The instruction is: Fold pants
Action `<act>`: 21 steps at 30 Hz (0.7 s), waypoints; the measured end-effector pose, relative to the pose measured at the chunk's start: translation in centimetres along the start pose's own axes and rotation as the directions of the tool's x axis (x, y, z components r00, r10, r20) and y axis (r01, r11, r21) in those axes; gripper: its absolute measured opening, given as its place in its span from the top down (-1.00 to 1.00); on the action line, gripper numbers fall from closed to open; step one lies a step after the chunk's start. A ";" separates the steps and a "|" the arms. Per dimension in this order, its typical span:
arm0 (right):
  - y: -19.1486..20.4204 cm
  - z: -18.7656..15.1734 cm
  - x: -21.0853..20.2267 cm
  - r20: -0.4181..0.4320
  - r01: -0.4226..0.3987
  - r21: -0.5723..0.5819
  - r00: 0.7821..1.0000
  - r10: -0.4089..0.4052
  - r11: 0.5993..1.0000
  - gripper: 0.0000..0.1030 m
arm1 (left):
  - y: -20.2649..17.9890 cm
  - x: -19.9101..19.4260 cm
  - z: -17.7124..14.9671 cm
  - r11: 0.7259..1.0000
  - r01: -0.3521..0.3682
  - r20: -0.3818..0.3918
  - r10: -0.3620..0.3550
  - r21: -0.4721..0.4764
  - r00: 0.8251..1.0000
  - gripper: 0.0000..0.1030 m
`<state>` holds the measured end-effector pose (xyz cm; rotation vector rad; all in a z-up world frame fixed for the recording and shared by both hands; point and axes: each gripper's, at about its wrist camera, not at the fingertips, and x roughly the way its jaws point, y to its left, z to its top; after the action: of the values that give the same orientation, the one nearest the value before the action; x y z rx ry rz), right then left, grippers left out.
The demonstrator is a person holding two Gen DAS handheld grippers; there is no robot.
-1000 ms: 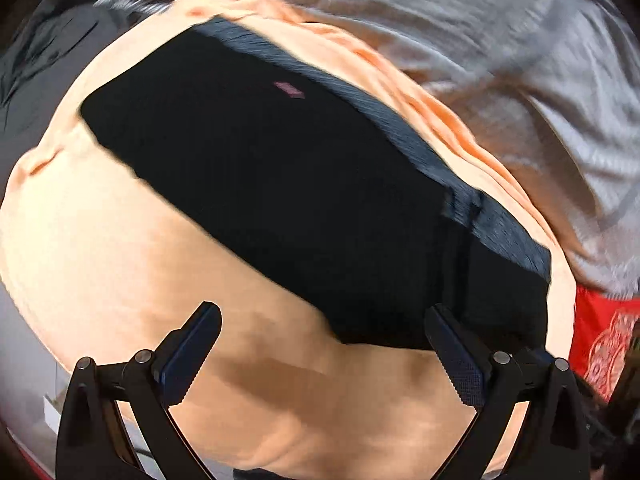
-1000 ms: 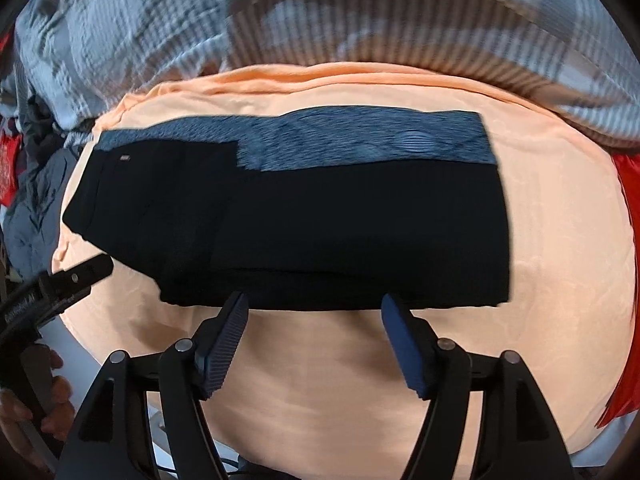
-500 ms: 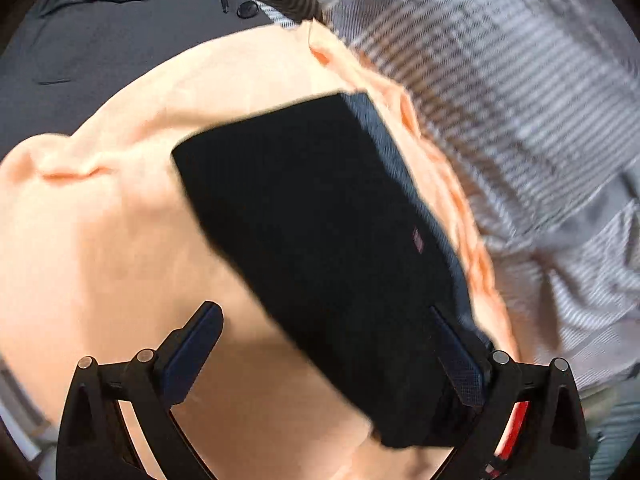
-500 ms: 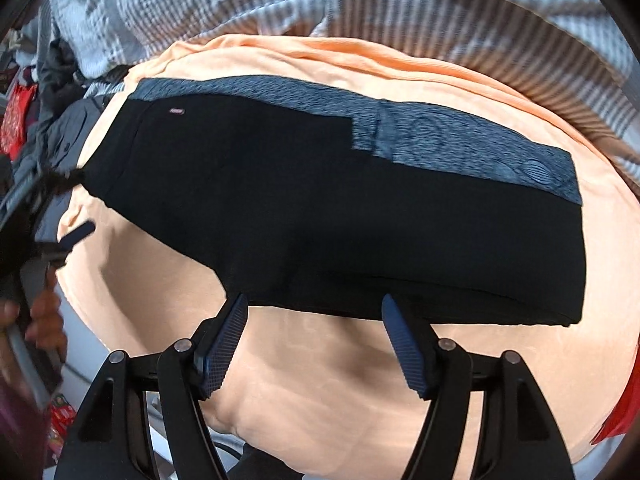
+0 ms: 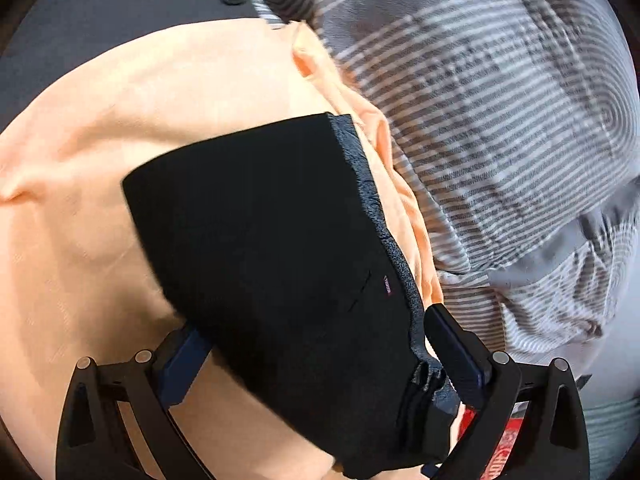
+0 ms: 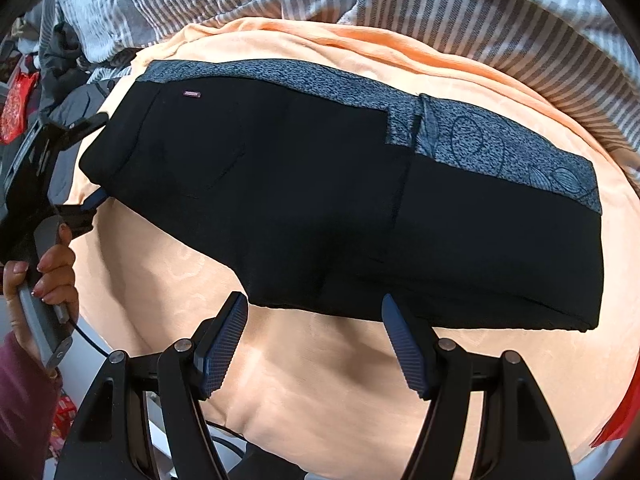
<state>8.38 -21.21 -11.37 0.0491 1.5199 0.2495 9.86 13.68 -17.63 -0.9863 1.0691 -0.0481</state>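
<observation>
The black pants [image 6: 320, 200] lie flat, already doubled into a long band, on an orange sheet [image 6: 360, 392] spread over a bed. Their long axis runs left to right across the right wrist view, with a grey patterned strip [image 6: 500, 144] along the far edge and a small pink label [image 6: 191, 94] near the left end.

The left claw [image 5: 316, 354] is at that left end, looking down the length of the band. Its two fingers stand wide, one on each side of the cloth: the left finger [image 5: 182, 368] sits at the near long edge, half tucked below it, and the right finger [image 5: 456, 348] sits just outside the grey strip. The jaws are not pressed on the fabric, so nothing is held. In the right wrist view the same tool shows at the left border, gripped by the person's hand [image 6: 44, 272].

The right claw [image 6: 316, 340] hangs just short of the near long edge, about mid-length, its fingers spread wide and holding nothing, apart from the cloth.

The left claw is therefore nearer and already straddles the end. Judging by this, the coming move is likely a fold along the length, carrying the left end toward the right end. That calls for the left jaws to close on the end's full stack of layers; a partial bite could let the lower layers slide and skew the fold.

A striped grey blanket [image 6: 500, 12] is bunched beyond the sheet.
</observation>
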 end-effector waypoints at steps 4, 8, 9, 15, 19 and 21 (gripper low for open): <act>0.5 0.1 0.1 0.001 -0.005 -0.005 1.000 0.005 1.000 -0.43 | 0.0 1.1 0.0 1.000 -0.021 -0.004 0.021 0.012 1.000 -0.97; 0.9 0.0 0.1 0.003 -0.018 -0.013 1.000 0.018 1.000 -0.42 | -0.8 1.5 0.1 0.994 -0.108 0.006 0.108 0.019 0.994 -0.84; 0.9 0.0 0.1 0.003 -0.023 -0.013 1.000 0.024 1.000 -0.42 | -1.1 1.5 0.0 0.987 -0.160 0.016 0.159 0.027 0.987 -0.49; 0.3 1.0 -1.5 0.030 -0.037 -0.023 0.999 0.037 0.999 -0.42 | -3.6 0.9 -0.8 0.927 -0.335 0.071 0.328 0.166 0.942 0.47; -0.7 3.5 -3.7 0.060 -0.058 -0.018 0.996 0.059 0.998 -0.42 | -8.1 0.5 -3.1 0.828 -0.434 0.181 0.394 0.356 0.901 0.49; -0.7 5.0 -4.8 0.078 -0.076 -0.025 0.994 0.077 0.997 -0.42 | -9.8 0.5 -4.3 0.767 -0.478 0.233 0.418 0.428 0.878 0.49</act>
<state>13.23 -22.21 -6.47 0.0988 1.4384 0.3220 10.91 4.78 -11.68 -0.2644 1.0847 0.1403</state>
